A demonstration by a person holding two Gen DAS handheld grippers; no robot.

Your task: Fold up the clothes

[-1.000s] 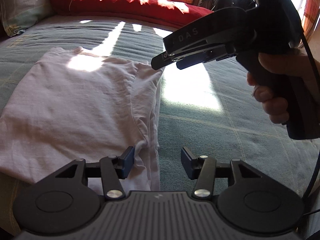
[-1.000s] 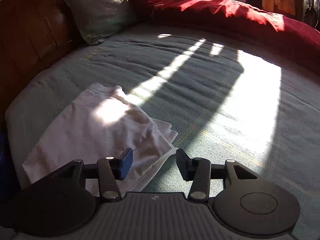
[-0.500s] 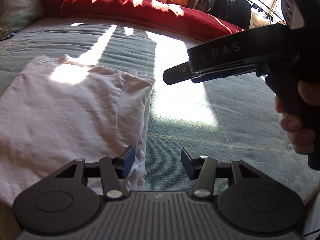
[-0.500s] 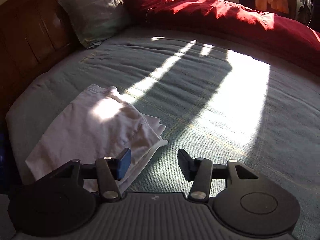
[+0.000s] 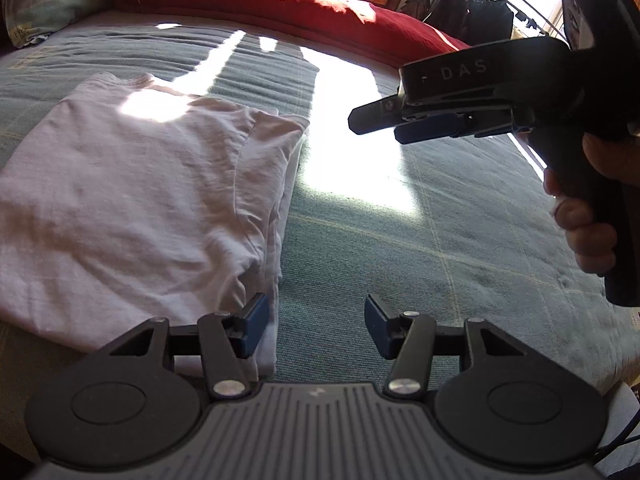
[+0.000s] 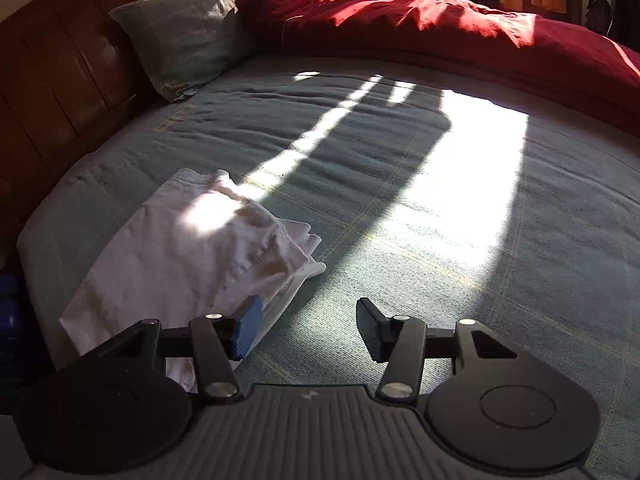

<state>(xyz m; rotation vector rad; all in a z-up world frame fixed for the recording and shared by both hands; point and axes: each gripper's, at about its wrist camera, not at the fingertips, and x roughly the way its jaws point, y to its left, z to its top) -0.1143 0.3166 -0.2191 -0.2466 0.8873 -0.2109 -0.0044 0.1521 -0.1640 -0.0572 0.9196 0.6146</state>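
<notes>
Pillow (image 5: 36,4) (left view) cut off by edge.

White shirt (image 5: 132,200), folded flat, layered edges showing, lying on bed

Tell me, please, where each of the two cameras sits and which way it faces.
Left wrist: rides the left gripper, looking down across the bed; open jaws frame the folded white T-shirt's edge; the right gripper and the hand holding it show at right.
Right wrist: rides the right gripper, facing the pillow and headboard; only its own open, empty jaws show.
Shared: T-shirt, green bedspread, red duvet, pillow.
</notes>
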